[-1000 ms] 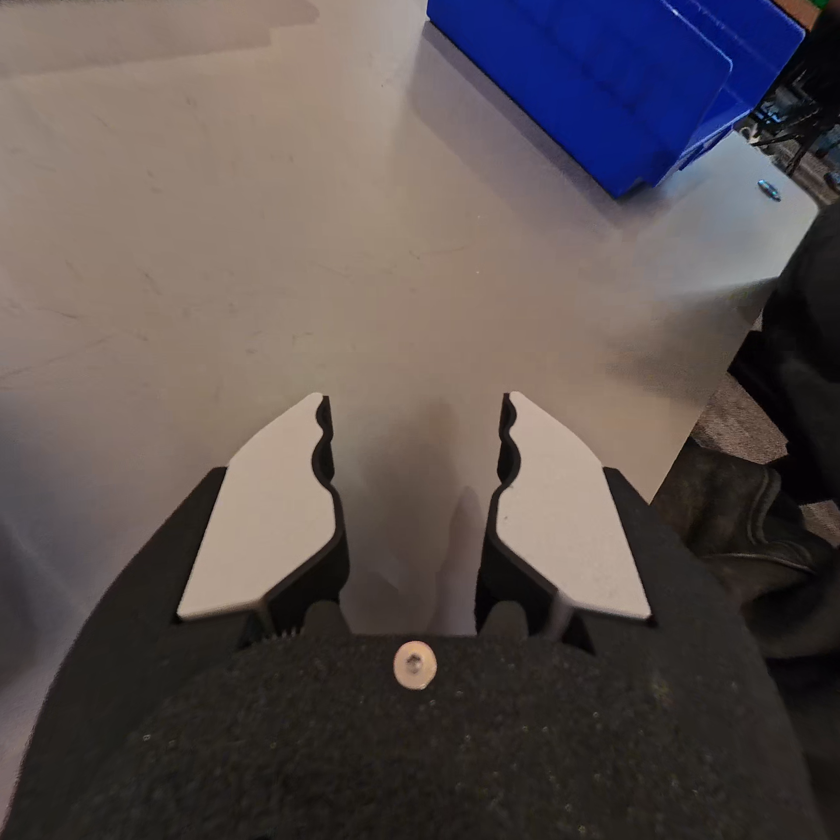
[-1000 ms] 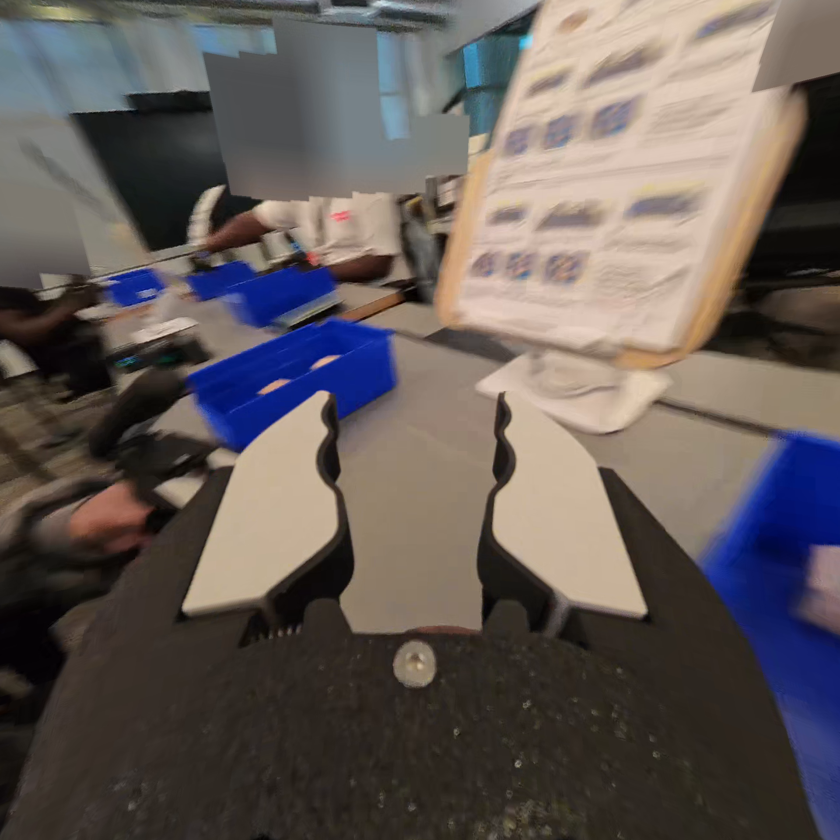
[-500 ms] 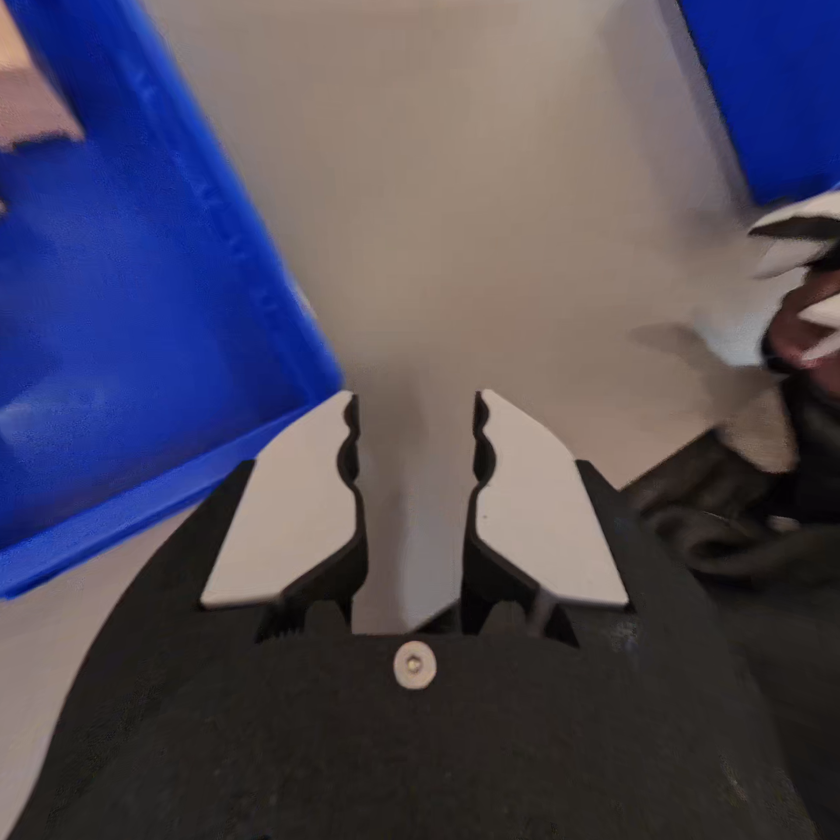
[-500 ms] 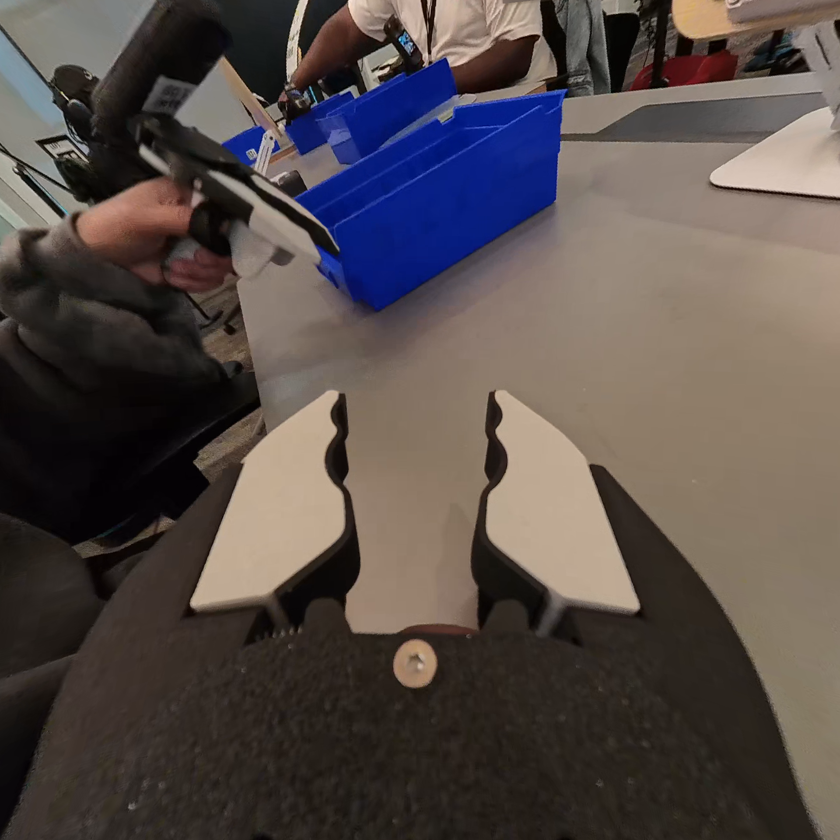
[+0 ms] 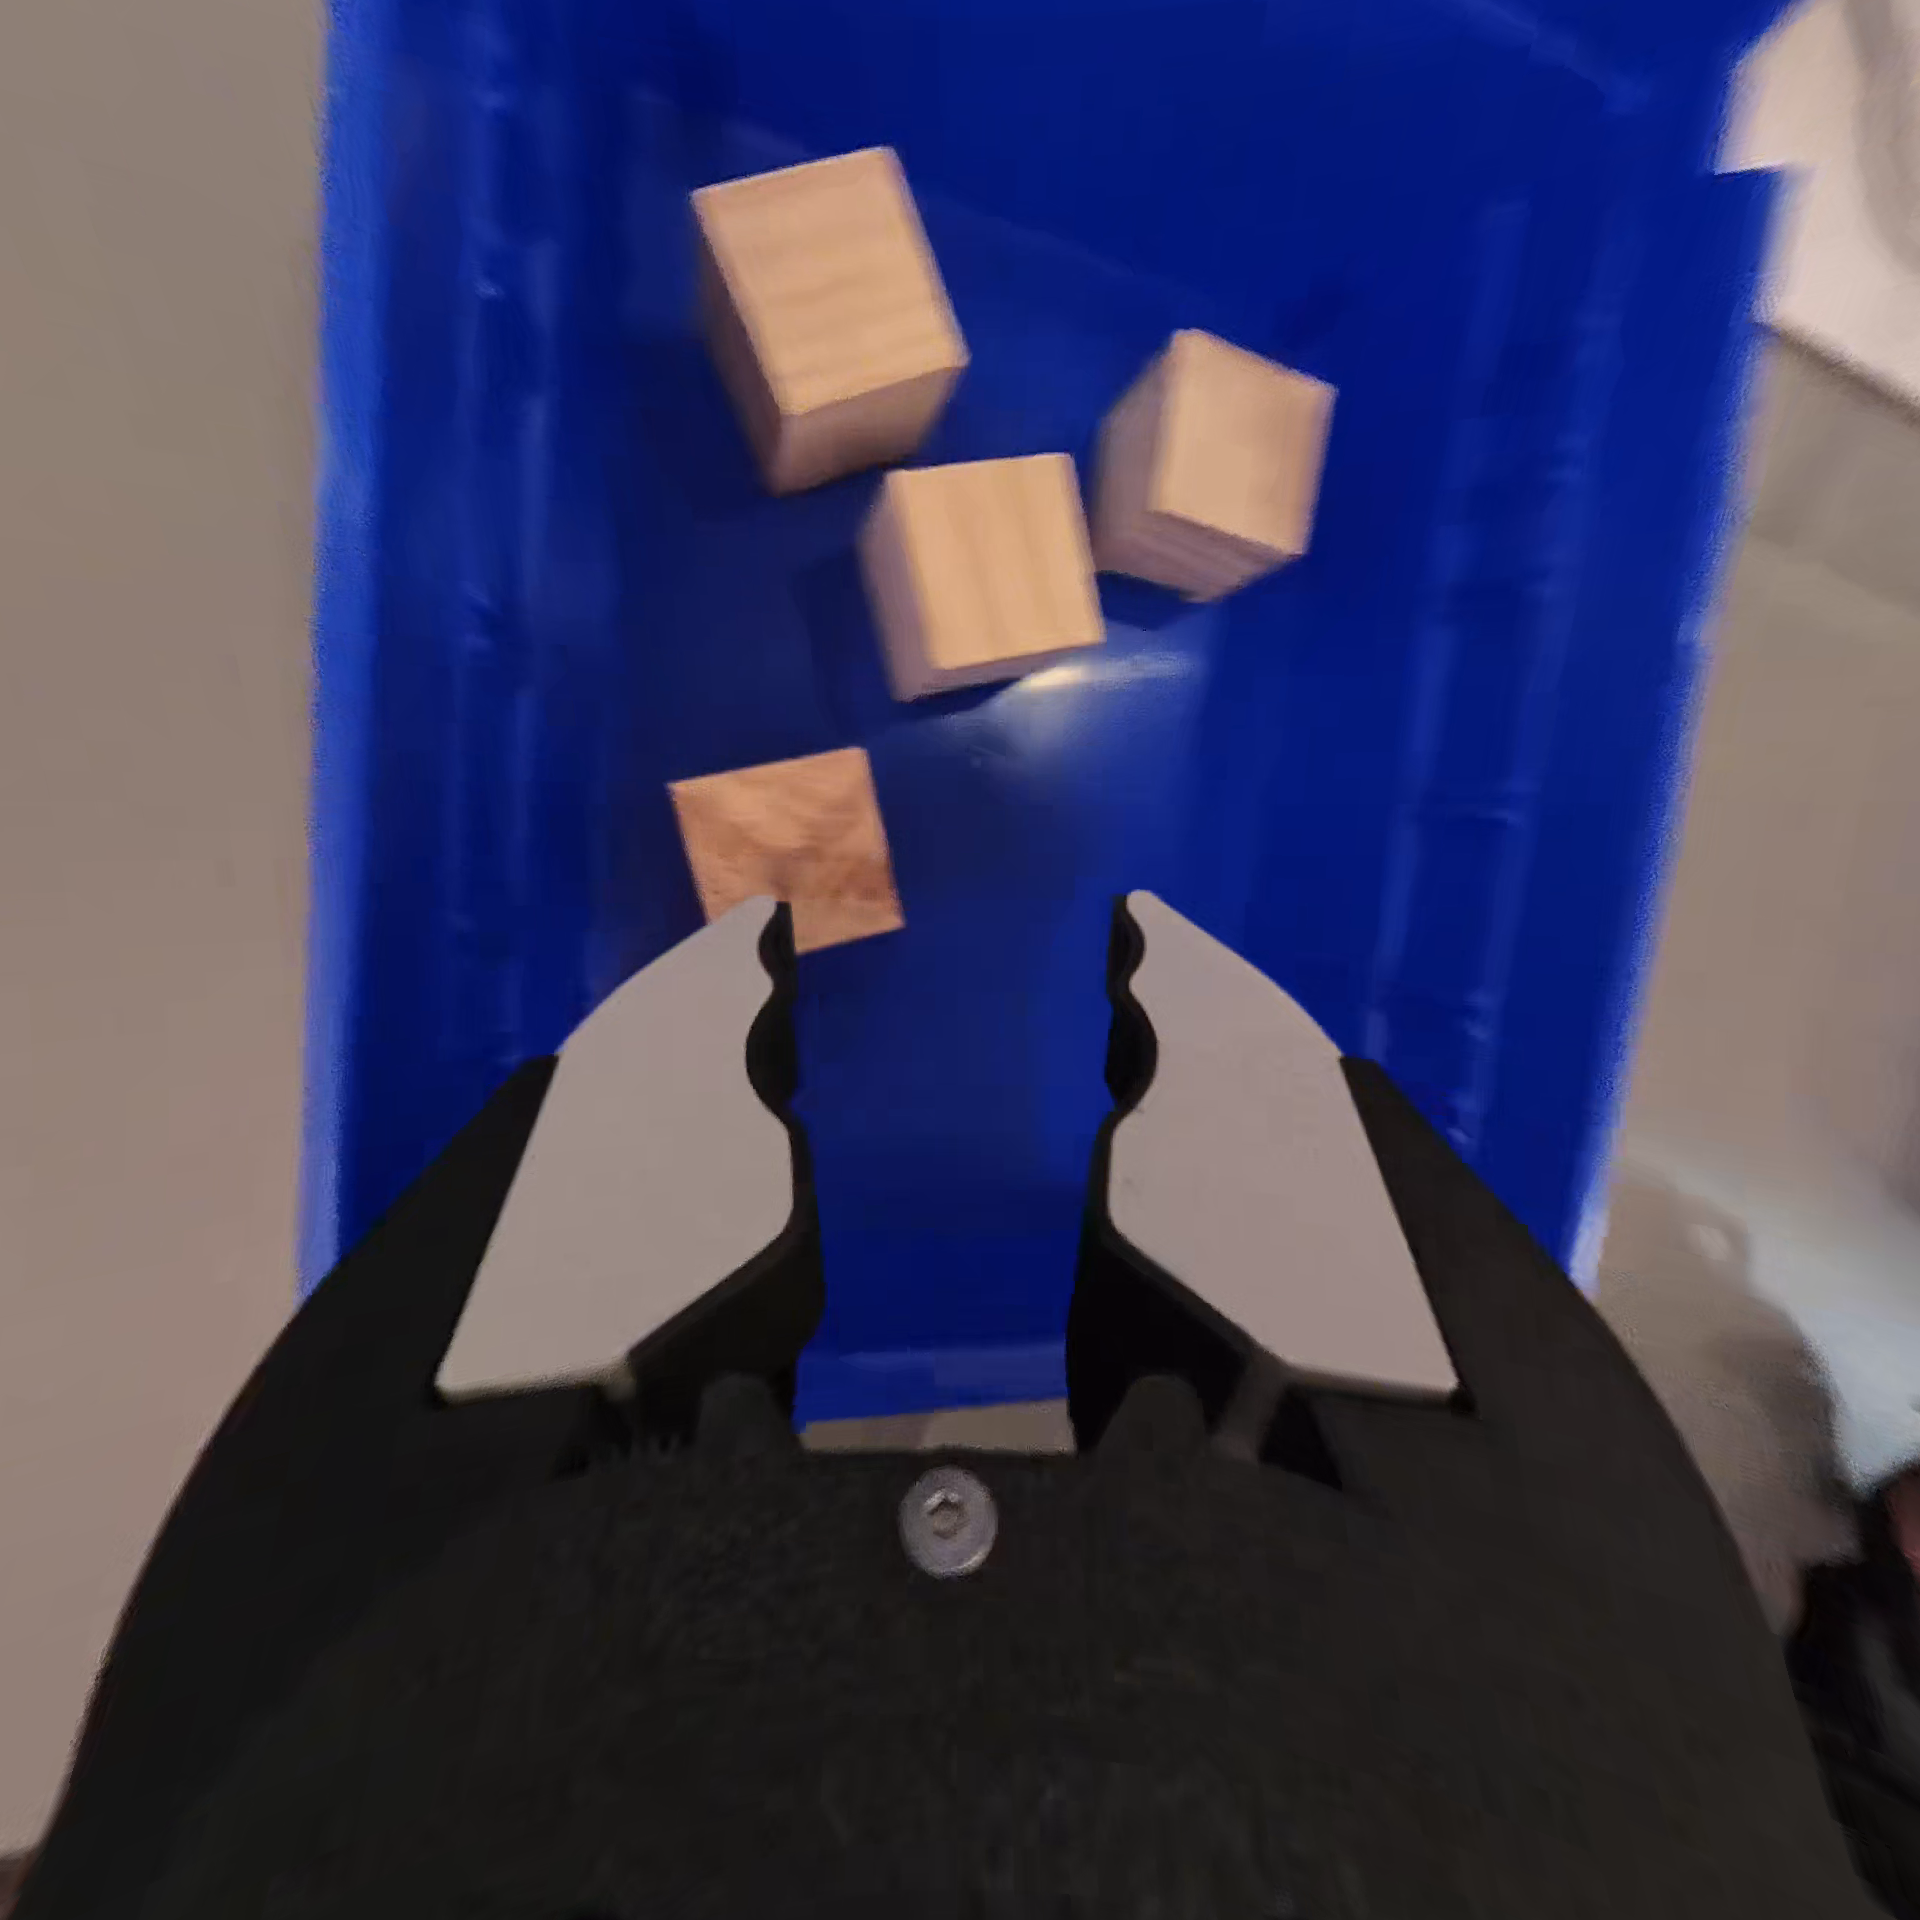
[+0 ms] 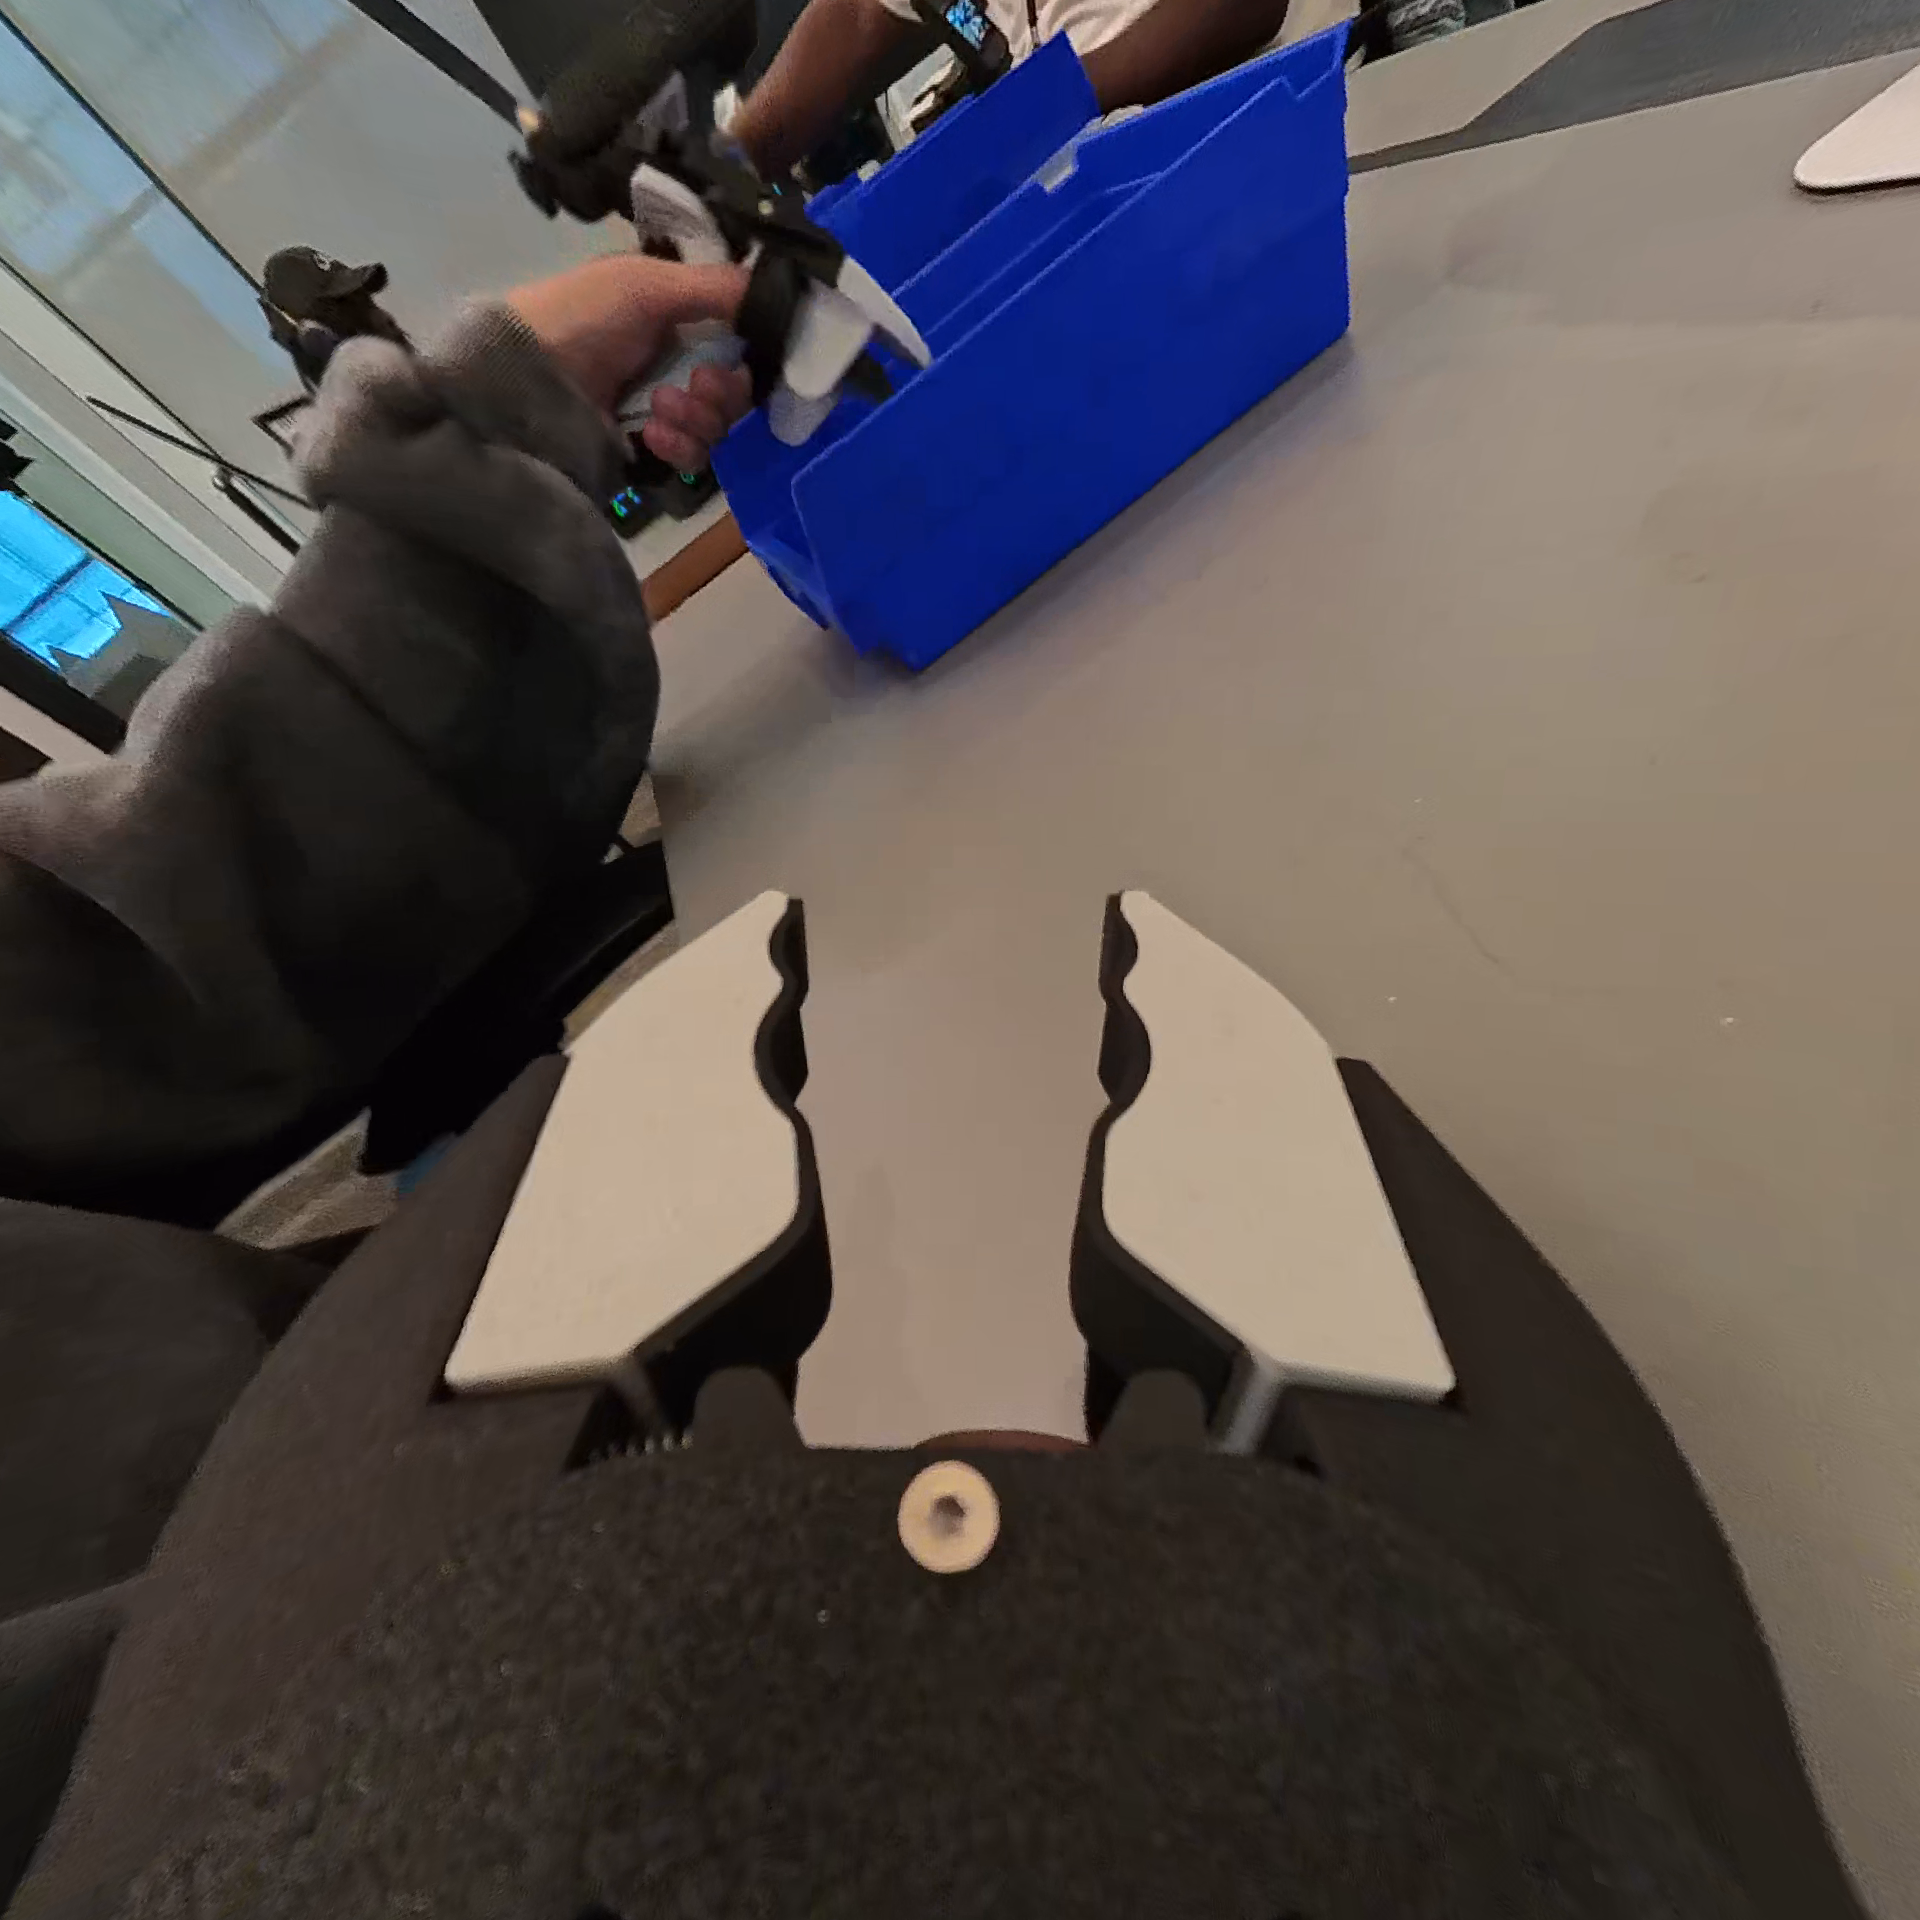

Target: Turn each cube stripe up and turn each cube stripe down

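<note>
Four wooden cubes (image 5: 982,571) — one blue bin (image 5: 1455,727), two tools (image 5: 945,914), one grey table (image 6: 1455,727)

Four plain wooden cubes (image 5: 982,571) — in bin (image 5: 1455,727)

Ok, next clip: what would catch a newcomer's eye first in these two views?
The blue bin fills the left wrist view, with four wooden cubes scattered on its floor; no stripe shows on their visible faces. The left gripper hangs open above it, one fingertip overlapping the nearest cube. In the right wrist view, the right gripper is open over bare grey table.
</note>
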`<state>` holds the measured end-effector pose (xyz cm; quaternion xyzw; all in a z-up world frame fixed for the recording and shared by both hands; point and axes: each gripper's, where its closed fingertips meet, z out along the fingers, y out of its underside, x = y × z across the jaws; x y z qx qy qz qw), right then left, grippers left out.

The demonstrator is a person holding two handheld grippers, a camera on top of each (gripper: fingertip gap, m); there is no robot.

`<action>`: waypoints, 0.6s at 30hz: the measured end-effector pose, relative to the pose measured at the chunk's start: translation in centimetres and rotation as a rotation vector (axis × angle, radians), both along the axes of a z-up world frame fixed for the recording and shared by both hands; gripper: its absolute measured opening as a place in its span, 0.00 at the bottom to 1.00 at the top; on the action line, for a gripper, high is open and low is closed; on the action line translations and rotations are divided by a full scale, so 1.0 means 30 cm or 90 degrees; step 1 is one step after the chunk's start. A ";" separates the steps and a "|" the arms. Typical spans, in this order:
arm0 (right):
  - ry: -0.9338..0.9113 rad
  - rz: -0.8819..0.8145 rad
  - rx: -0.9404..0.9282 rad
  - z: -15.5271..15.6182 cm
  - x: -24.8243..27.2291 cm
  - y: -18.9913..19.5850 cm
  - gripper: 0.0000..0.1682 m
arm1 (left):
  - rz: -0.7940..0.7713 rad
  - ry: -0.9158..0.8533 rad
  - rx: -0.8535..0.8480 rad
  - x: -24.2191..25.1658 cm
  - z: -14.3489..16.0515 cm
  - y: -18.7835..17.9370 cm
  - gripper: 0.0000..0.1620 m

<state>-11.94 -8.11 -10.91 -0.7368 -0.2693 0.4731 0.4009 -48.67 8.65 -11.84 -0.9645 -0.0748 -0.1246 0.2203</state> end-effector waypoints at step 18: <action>-0.094 0.010 0.063 -0.036 0.004 -0.017 0.31 | 0.037 0.098 -0.124 -0.077 -0.099 0.043 0.27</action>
